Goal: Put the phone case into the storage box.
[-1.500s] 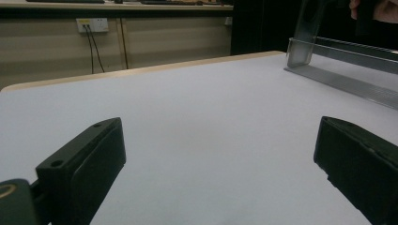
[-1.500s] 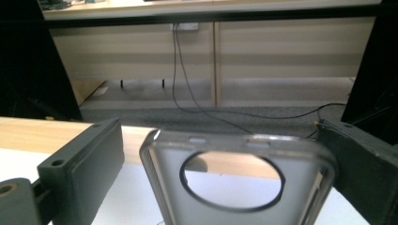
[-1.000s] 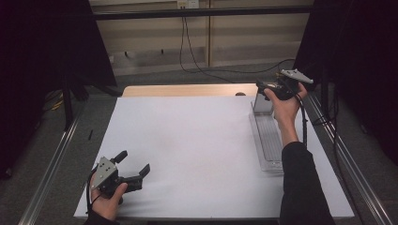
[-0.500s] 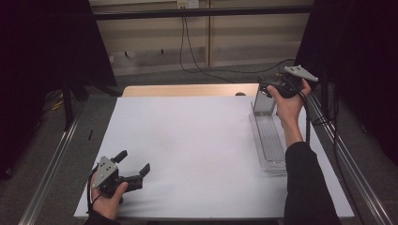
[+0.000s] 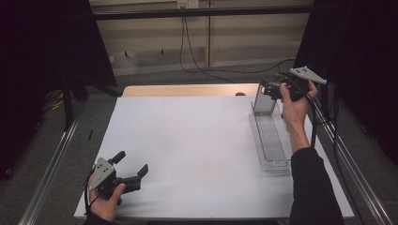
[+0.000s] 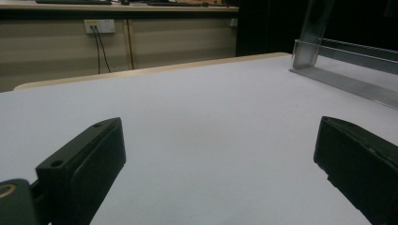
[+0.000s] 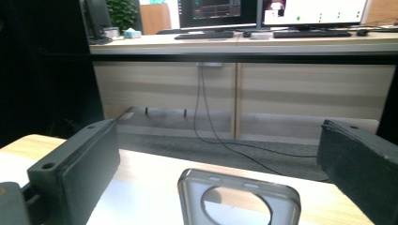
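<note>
Drifting slightly right, right gripper hovered, jaws apart, over phone case standing in far-right clear tray; left gripper gaped too

1. Phone case: lower part cut off by the bottom edge of the right gripper view.
2. Clear tray: near end cut off at the right edge of the left gripper view.
3. Right tongs: tips too small and dark to resolve from above.

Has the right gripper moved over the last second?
Yes. The right gripper has drifted right and slightly away, off the upright clear case toward the table's right edge.
</note>
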The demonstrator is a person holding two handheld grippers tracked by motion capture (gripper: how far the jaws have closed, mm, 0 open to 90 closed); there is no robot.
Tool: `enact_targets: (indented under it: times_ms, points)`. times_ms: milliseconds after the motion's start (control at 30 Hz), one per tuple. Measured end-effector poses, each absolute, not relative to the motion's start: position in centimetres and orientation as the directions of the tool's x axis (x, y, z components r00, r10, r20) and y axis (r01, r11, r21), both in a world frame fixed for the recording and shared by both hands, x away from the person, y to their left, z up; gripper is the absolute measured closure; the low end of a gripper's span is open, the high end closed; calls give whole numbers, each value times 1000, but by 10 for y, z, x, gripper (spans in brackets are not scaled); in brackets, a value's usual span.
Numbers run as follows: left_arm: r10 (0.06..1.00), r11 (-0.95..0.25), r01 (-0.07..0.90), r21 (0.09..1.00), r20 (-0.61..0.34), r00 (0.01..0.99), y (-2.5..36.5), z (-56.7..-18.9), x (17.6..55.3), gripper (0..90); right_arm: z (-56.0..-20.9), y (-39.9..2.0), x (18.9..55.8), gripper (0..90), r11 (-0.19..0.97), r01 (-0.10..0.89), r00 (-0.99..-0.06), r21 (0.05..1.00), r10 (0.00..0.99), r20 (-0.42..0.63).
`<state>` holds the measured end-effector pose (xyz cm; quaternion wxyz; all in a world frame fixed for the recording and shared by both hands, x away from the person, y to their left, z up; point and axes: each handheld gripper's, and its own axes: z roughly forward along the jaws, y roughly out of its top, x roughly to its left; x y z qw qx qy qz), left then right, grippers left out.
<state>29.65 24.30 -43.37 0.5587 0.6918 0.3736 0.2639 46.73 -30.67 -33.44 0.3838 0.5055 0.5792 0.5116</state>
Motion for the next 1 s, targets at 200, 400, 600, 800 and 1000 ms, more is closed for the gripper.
enact_targets:
  times_ms: [200, 400, 600, 800, 1000]
  points:
    - [811, -96, 218, 971, -50, 583, 243, -433, 297, 25, -336, -308, 459, 0, -24, 195, -229, 981, 971, 69]
    - [808, -98, 216, 972, -49, 587, 242, -432, 297, 25, -340, -310, 449, 0, -23, 185, -247, 982, 967, 69]
    - [809, -98, 216, 971, -48, 586, 242, -433, 296, 24, -343, -312, 441, 0, -9, 189, -265, 982, 962, 60]
    - [808, -97, 212, 972, -48, 588, 243, -432, 296, 24, -348, -314, 430, 0, -11, 197, -299, 980, 952, 71]
    - [811, -89, 218, 972, -57, 583, 243, -433, 296, 24, -353, -311, 423, 0, 6, 199, -330, 980, 942, 61]
